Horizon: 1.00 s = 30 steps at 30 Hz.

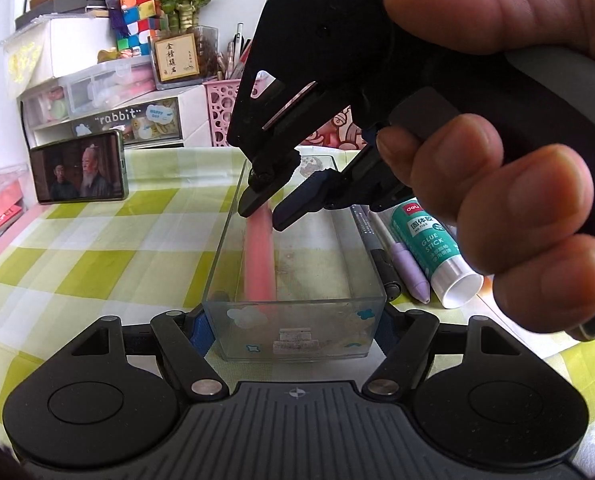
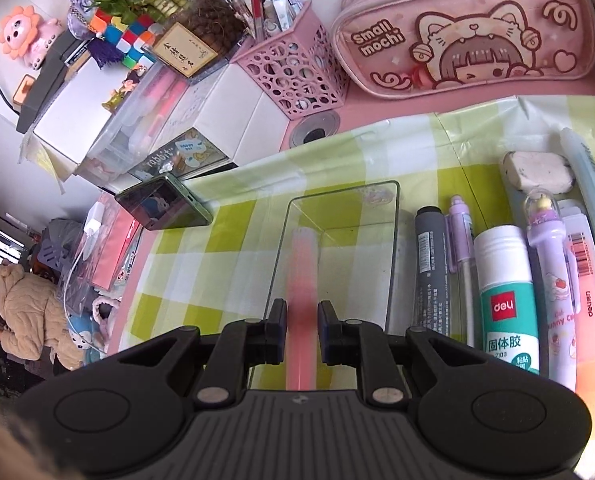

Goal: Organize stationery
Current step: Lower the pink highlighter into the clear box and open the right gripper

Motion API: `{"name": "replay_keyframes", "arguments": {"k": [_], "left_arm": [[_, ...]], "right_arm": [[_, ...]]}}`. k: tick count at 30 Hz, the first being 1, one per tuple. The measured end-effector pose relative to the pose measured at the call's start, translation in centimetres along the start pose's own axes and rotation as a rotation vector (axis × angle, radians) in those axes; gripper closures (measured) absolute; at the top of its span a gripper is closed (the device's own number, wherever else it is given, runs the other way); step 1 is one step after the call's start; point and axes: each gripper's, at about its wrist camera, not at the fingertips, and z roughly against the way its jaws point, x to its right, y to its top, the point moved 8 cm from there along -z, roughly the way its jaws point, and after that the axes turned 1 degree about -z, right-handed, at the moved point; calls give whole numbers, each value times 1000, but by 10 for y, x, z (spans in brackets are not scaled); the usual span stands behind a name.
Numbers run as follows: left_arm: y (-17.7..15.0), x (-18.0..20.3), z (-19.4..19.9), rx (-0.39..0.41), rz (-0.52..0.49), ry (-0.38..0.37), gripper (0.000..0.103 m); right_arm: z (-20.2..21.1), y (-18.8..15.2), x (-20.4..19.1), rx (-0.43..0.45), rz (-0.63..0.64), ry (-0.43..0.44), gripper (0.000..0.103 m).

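A clear plastic box (image 1: 361, 236) (image 2: 393, 240) lies lengthwise on the green checked cloth. My left gripper (image 1: 291, 334) is shut on the box's near end, a finger on each side wall. A pink pen (image 1: 259, 256) (image 2: 303, 280) lies blurred inside the box along its left wall. My right gripper (image 1: 259, 214) (image 2: 301, 330) hovers over the pen's far end, fingers a little apart on either side of it, not pressing it. A glue stick (image 1: 433, 252) (image 2: 507, 304), a grey marker (image 2: 431, 272) and purple pens (image 2: 459, 236) lie right of the box.
A phone (image 1: 79, 172) (image 2: 165, 206) leans at the left. A pink pen basket (image 2: 297, 76), drawer units (image 2: 149, 128) and a pink pencil case (image 2: 465, 32) line the back. An eraser (image 2: 537, 170) and highlighters (image 2: 593, 208) lie at far right.
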Motion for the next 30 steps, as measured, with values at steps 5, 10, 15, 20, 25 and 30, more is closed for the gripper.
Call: {"name": "replay_keyframes", "arguments": {"k": [5, 10, 15, 20, 25, 30], "left_arm": [[0, -1, -1, 0, 0, 0, 30], [0, -1, -2, 0, -1, 1, 30], [0, -2, -2, 1, -1, 1, 30], [0, -3, -3, 2, -1, 1, 30], [1, -4, -4, 2, -1, -1, 30], [0, -3, -4, 2, -1, -1, 30]], "right_arm": [[0, -1, -2, -29, 52, 6, 81], [0, -3, -4, -43, 80, 5, 80], [2, -5, -2, -79, 79, 36, 79], [3, -5, 4, -133, -2, 108, 79], [15, -3, 6, -88, -12, 142, 78], [60, 13, 27, 84, 50, 86, 76]]}}
